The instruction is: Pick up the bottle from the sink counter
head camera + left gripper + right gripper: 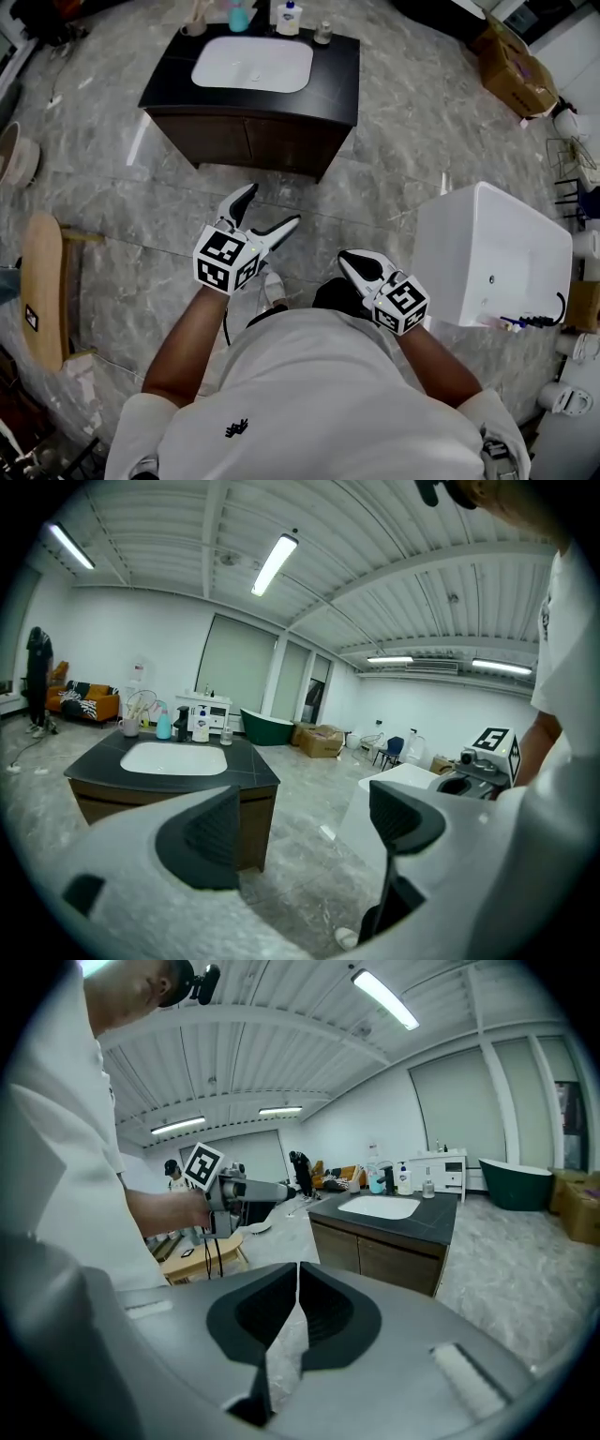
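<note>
Head view: dark tabletop with a white basin sits at the top centre of the frame. Along its far edge stand a teal bottle, a white bottle and a small jar. Which bottle the task means cannot be told. Both tools are held low in the frame over the grey floor, well apart from the tabletop. The left hand-held gripper has its jaws spread; the right hand-held gripper has its jaws together. A white tub stands at the right, a wooden stool at the left edge. Left gripper view: jaws wide apart, with only floor between them. The tabletop and both bottles lie at the middle left, far off. Right gripper view: pads closed to a thin slit, nothing gripped. The tabletop shows at the centre right with the bottles at its back edge, and the left hand-held gripper is at the middle left.
</note>
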Motion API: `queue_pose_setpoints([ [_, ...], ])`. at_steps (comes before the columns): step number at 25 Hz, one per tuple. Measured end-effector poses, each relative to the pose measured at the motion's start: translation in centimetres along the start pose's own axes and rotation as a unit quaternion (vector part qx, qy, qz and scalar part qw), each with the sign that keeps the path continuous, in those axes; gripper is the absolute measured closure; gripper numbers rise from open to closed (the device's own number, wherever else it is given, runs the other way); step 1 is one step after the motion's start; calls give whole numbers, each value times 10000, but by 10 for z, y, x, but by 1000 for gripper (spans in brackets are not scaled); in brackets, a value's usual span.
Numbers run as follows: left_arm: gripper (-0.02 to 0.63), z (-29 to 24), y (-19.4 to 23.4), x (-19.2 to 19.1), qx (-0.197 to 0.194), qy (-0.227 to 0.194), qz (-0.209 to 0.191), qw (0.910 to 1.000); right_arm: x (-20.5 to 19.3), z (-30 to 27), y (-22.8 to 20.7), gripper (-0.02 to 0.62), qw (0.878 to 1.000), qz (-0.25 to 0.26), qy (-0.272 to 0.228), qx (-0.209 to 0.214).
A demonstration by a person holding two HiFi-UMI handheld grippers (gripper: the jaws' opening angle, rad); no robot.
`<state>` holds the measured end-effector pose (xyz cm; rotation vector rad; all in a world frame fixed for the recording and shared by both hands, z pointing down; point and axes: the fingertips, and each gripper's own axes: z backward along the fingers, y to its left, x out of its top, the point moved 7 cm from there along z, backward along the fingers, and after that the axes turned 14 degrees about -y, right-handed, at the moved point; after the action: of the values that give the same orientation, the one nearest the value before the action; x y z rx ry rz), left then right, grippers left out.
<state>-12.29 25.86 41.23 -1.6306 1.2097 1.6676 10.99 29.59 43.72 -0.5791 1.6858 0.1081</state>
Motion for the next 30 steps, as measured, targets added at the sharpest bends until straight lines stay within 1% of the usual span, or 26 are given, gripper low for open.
queue_pose_setpoints([
  [4, 183, -15, 21, 2, -37, 9, 39, 10000, 7, -15, -14, 580, 9998, -2, 42, -168],
  [6, 183, -26, 30, 3, -46, 18, 35, 10000, 9, -23, -23, 581, 9998, -8, 76, -186],
  [9, 183, -44, 45, 6, 11, 20, 0, 10000, 14, -39, -42, 581, 9999, 15, 62, -113],
  [14, 184, -84, 64, 19, 105, 46, -59, 9999, 30, -65, -87, 583, 10000, 24, -9, 47],
  [20, 186, -148, 87, 36, 251, 142, -95, 9995, 61, -88, -157, 583, 9996, 54, -107, 241],
  [26, 189, -230, 111, 47, 448, 172, -146, 9987, 76, -91, -239, 583, 9998, -16, -67, 197],
  [30, 189, -284, 125, 51, 492, 221, -160, 9984, 81, -89, -289, 583, 9999, -57, -58, 152],
])
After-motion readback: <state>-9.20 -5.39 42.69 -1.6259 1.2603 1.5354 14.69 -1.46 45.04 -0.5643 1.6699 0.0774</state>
